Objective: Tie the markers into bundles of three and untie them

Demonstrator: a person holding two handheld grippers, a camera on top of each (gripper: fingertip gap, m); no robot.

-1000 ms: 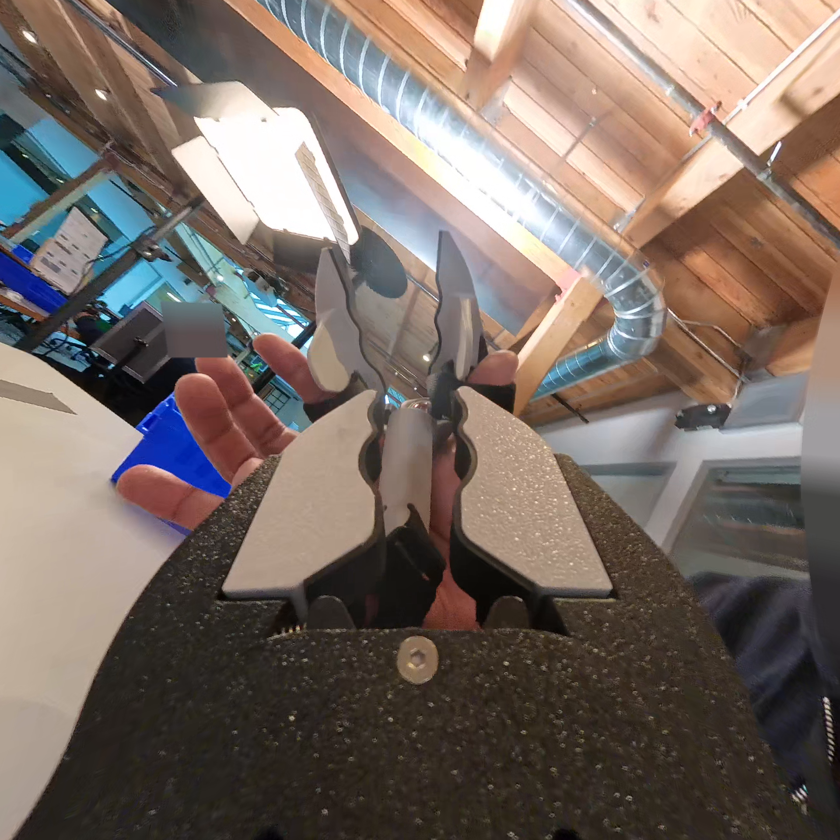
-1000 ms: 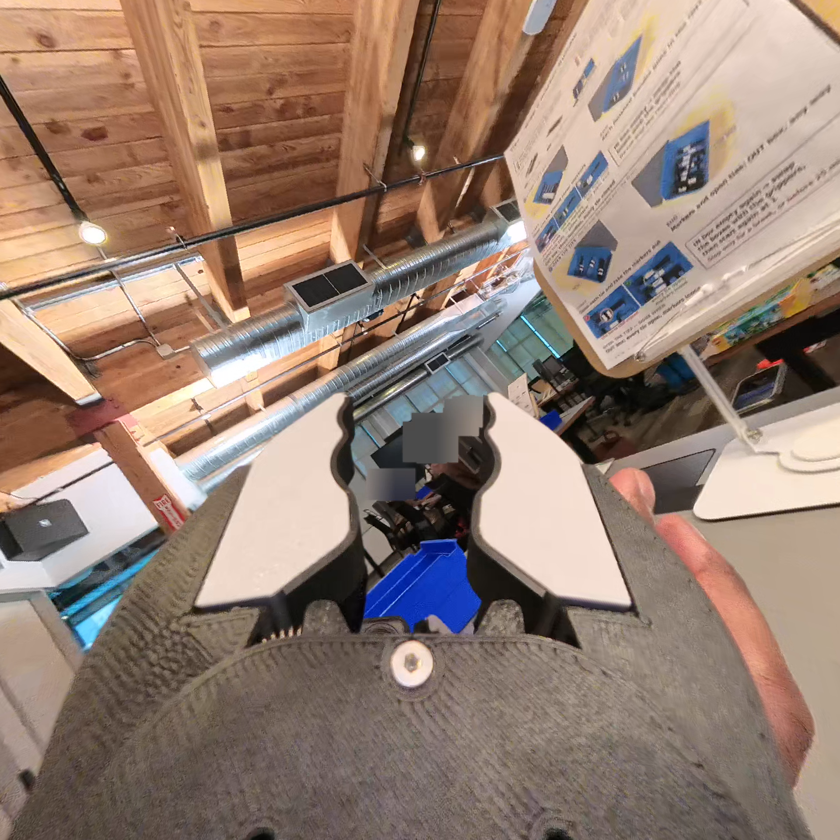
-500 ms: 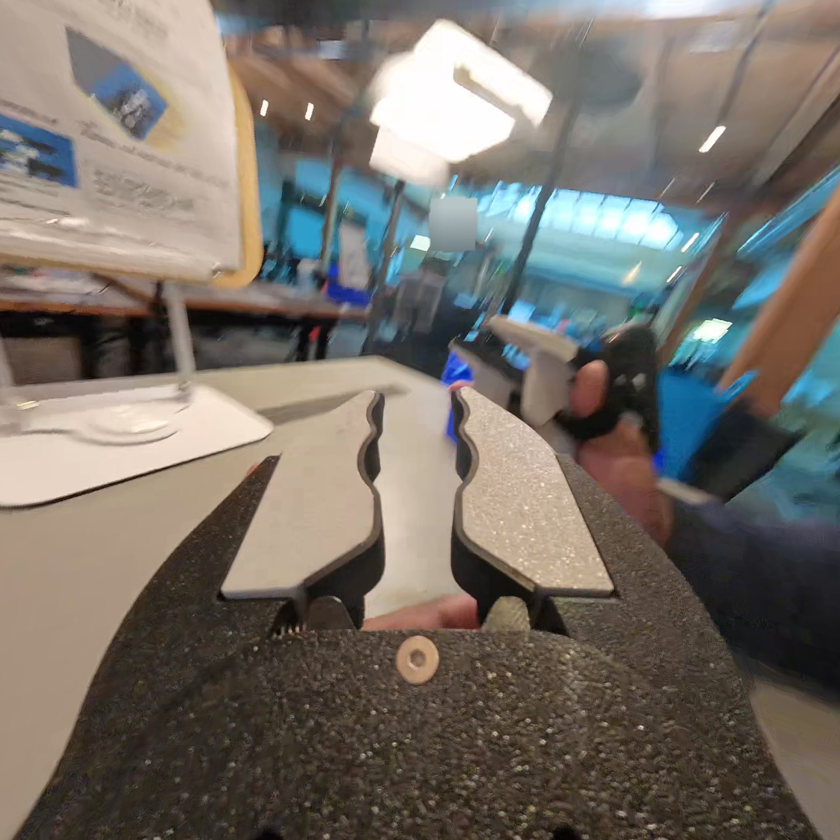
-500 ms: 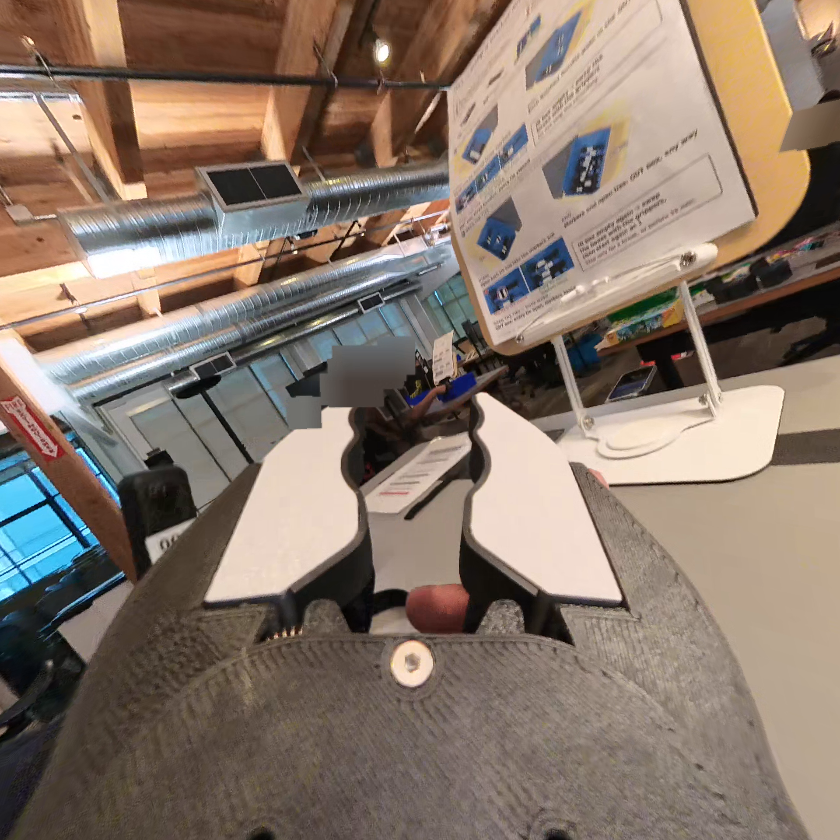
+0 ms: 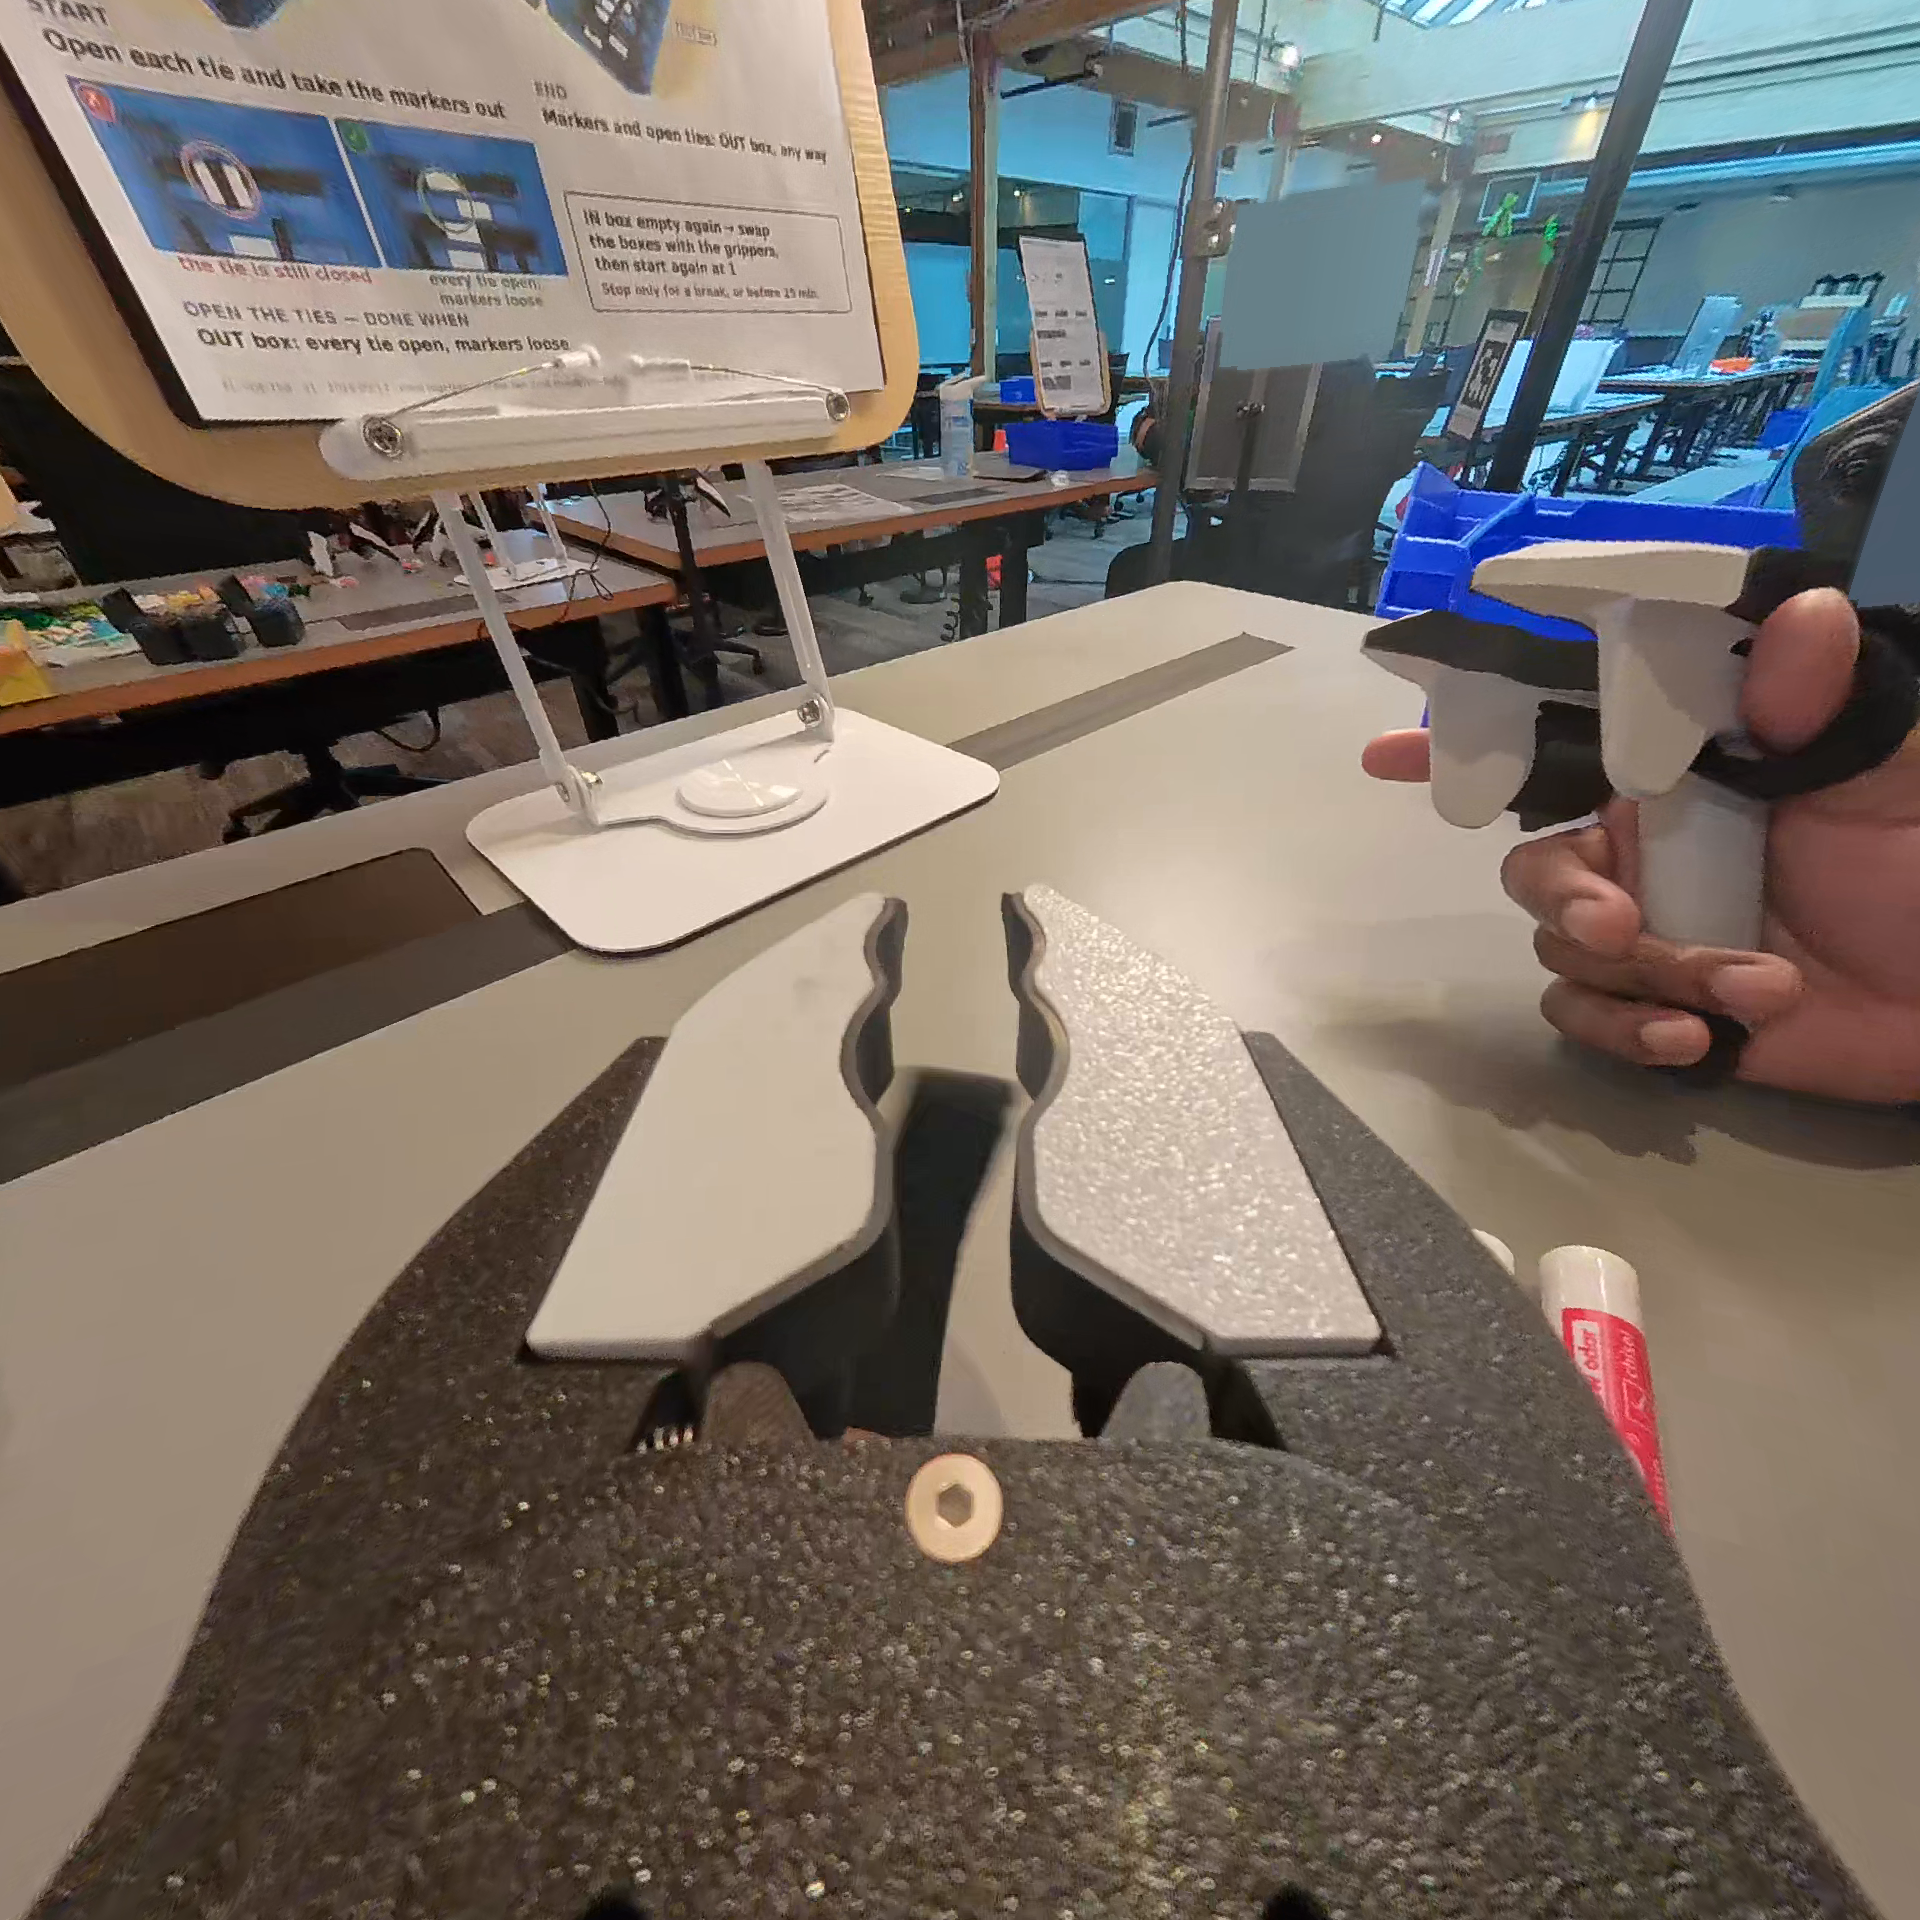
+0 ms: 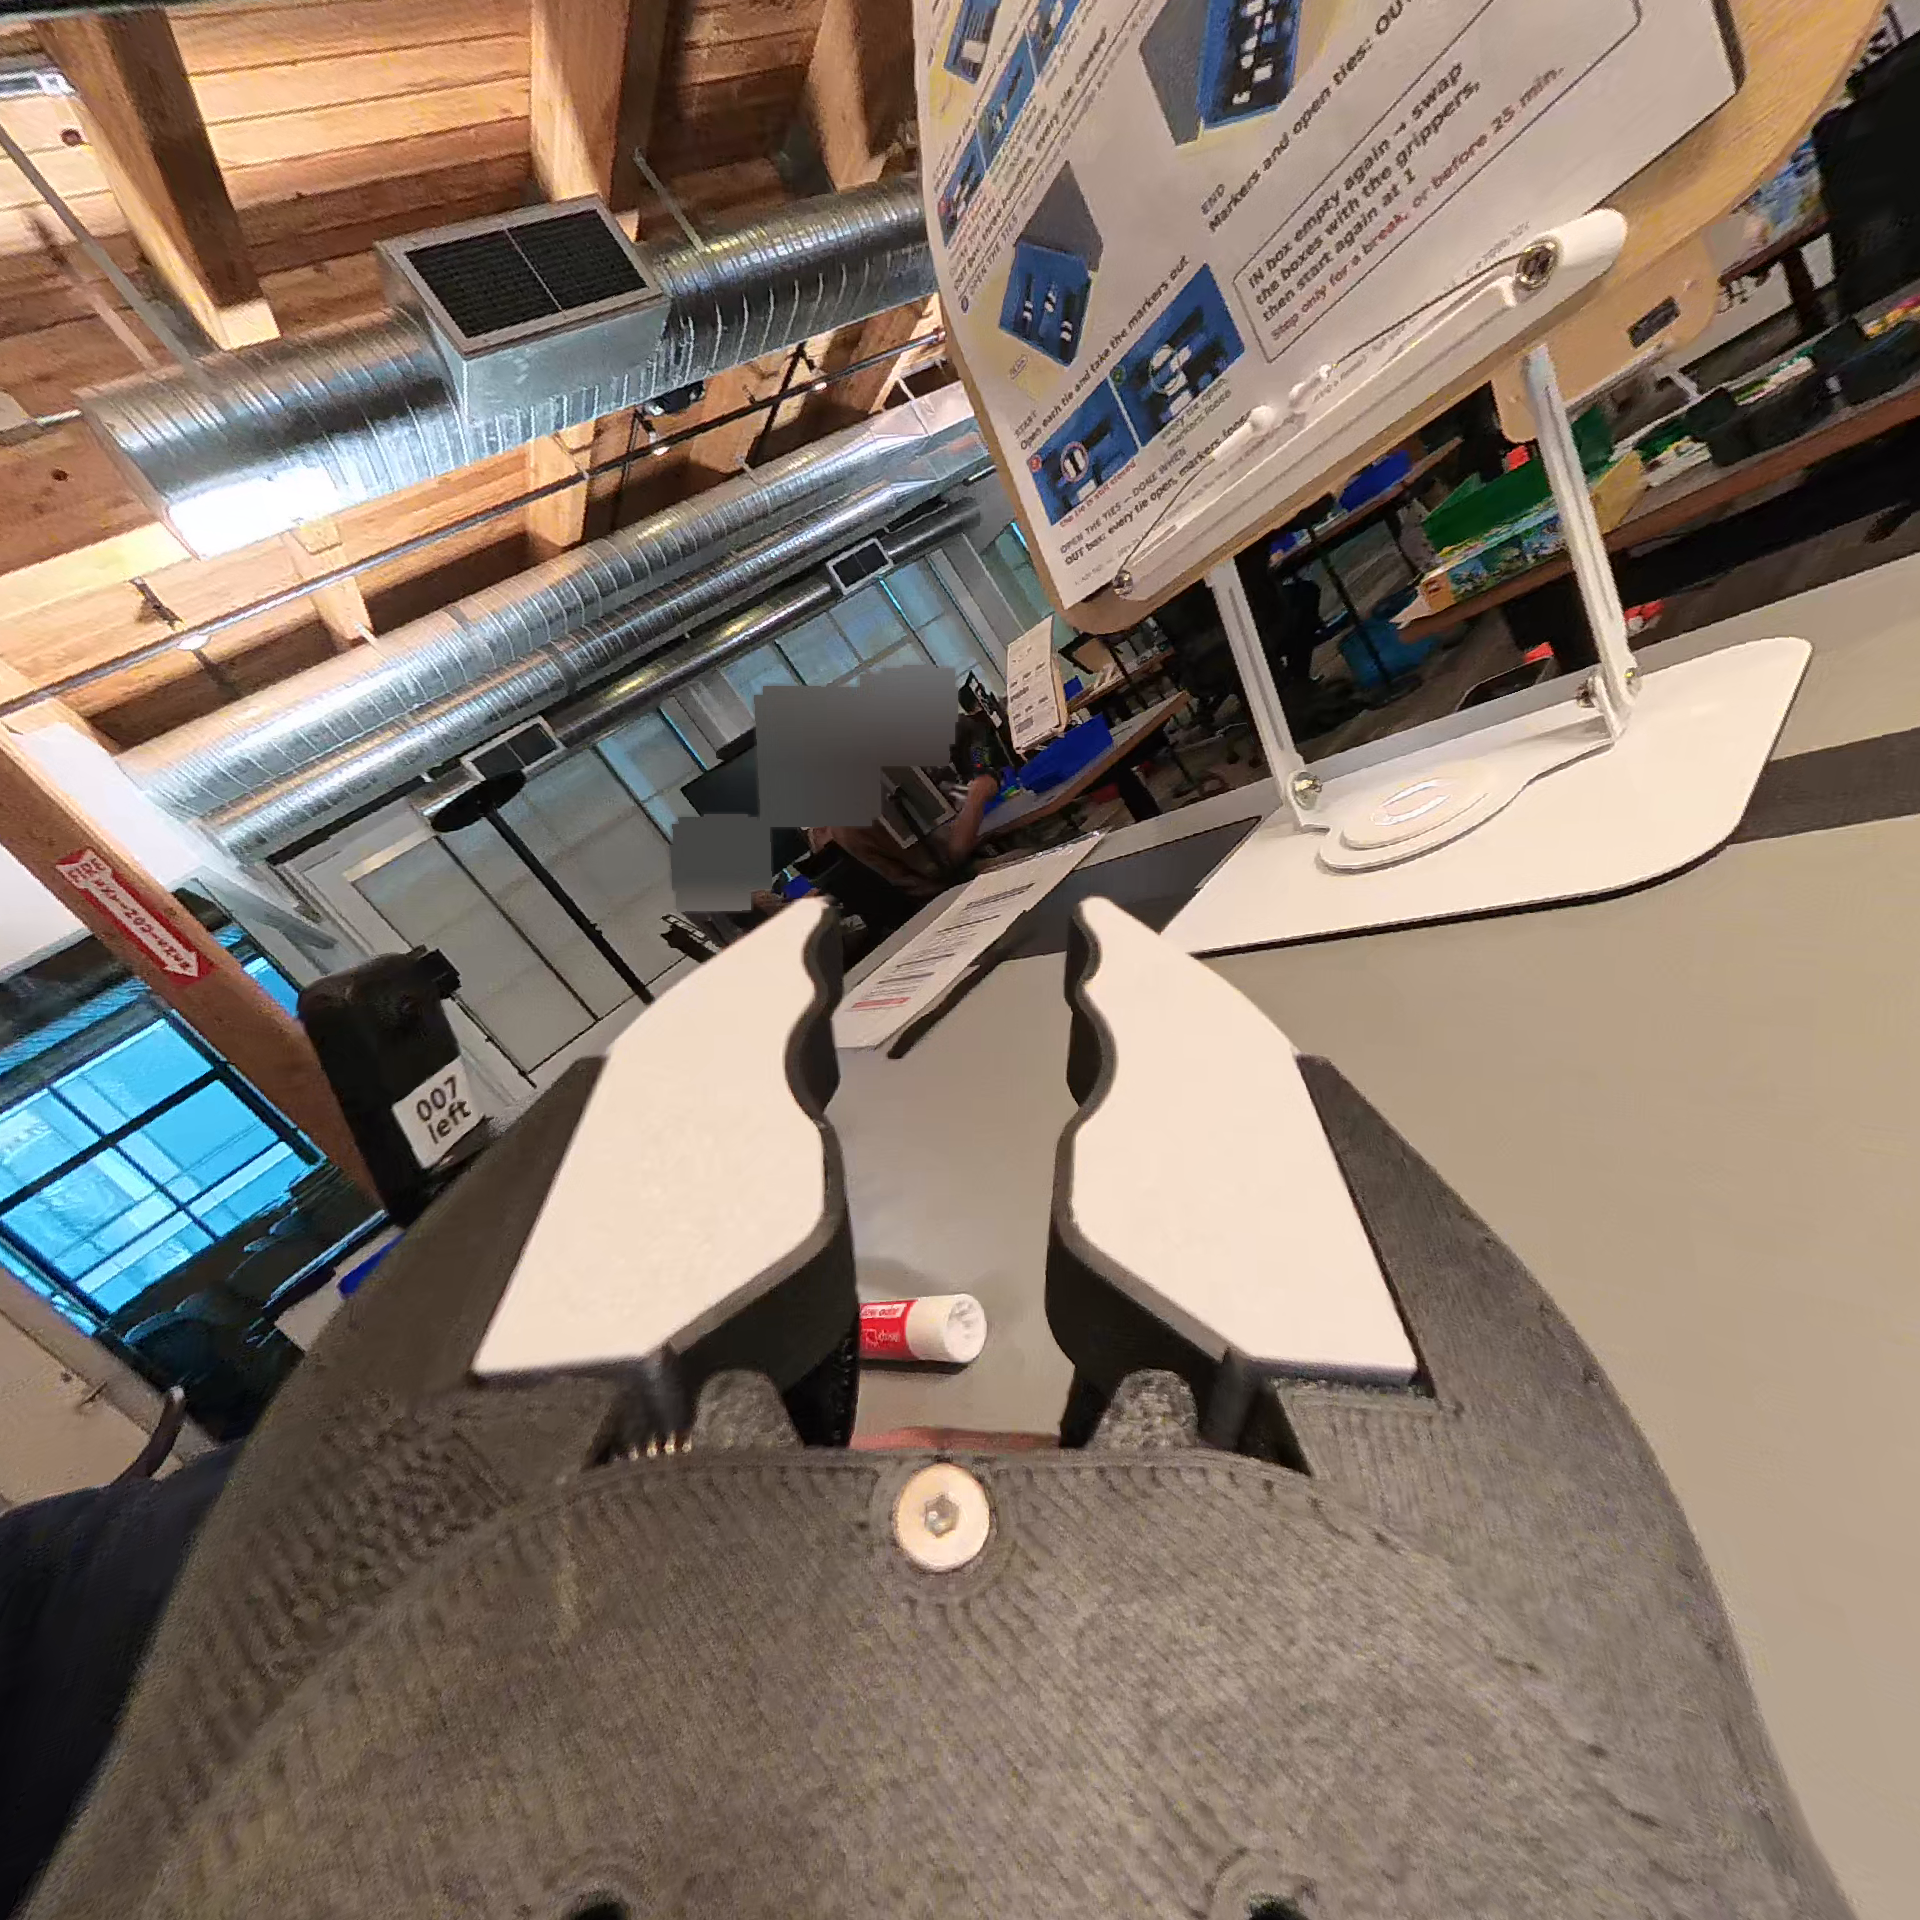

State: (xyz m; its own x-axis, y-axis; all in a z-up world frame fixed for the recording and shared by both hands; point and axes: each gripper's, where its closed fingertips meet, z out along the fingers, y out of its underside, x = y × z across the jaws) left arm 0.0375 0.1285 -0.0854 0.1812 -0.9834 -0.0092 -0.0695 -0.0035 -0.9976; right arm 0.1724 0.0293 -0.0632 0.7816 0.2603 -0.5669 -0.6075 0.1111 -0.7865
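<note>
On grey table (image 5: 1195,790), beside white document stand (image 5: 727,831): left gripper (image 5: 951,914) parted, narrow gap, nothing held. Right gripper (image 6: 951,925) parted wider, nothing clamped. Red-and-white marker (image 6: 920,1330) flat on table below right gripper's fingers, untouched by the pads; also seen at left gripper's right flank (image 5: 1600,1361).

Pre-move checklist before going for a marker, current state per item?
1. Left gripper empty: ok, only table shows between its fingers.
2. Right gripper empty: ok, fingers apart with nothing between them.
3. Marker located: ok, a red-and-white one lies on the table beside the left gripper.
4. Three markers available: cannot tell, only one clearly seen.
5. Tie located: cannot tell, none seen.
6. Document stand clear of grippers: ok.
</note>
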